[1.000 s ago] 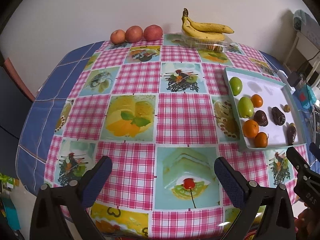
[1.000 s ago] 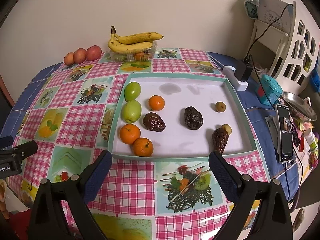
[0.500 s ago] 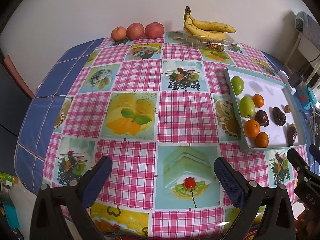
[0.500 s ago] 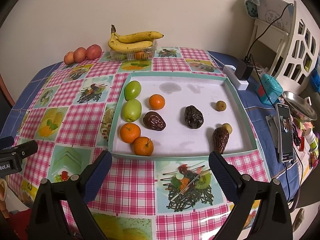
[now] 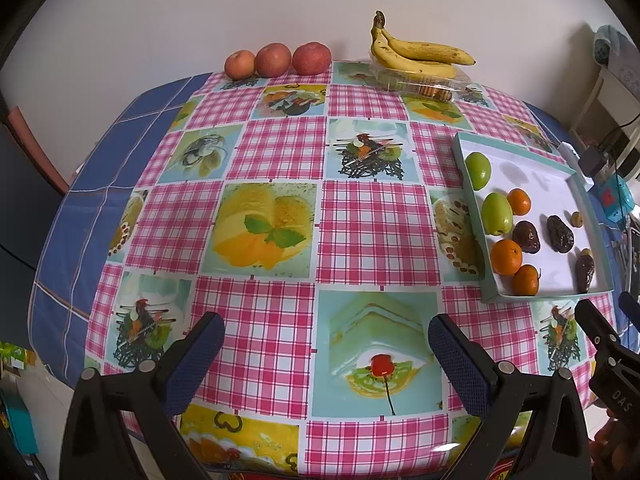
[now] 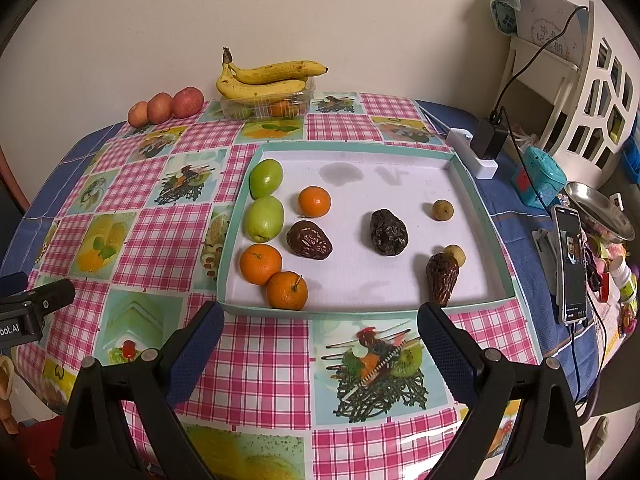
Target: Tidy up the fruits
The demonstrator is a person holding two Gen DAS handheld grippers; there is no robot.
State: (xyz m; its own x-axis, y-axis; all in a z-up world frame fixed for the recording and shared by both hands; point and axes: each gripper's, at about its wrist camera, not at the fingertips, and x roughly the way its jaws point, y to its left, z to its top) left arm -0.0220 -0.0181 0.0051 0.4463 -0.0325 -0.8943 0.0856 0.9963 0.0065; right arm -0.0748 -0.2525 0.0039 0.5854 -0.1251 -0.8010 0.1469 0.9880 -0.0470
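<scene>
A shallow white tray point(image 6: 460, 168) point(image 5: 560, 172) on the checked tablecloth holds two green fruits point(image 6: 265, 218) point(image 5: 497, 213), three oranges point(image 6: 260, 263) point(image 5: 506, 256), three dark wrinkled dates point(image 6: 388, 232) point(image 5: 559, 233) and two small brown round fruits point(image 6: 442, 211). My right gripper point(image 6: 318, 330) hangs open just in front of the tray's near edge, nothing between its fingers. My left gripper point(image 5: 326, 344) is open over the tablecloth, left of the tray, holding nothing.
Three peaches point(image 5: 276, 60) point(image 6: 166, 106) and a banana bunch point(image 5: 416, 54) point(image 6: 266, 78) on a clear plastic box point(image 6: 266, 106) line the wall. Right of the table: a phone on a stand point(image 6: 573, 264), a power adapter point(image 6: 489, 141), a metal dish point(image 6: 600, 210), a white shelf point(image 6: 592, 92).
The left wrist view has pulled back and drifted a little, so the tray sits slightly further right and lower. The right gripper is nearly still. No fruit has moved.
</scene>
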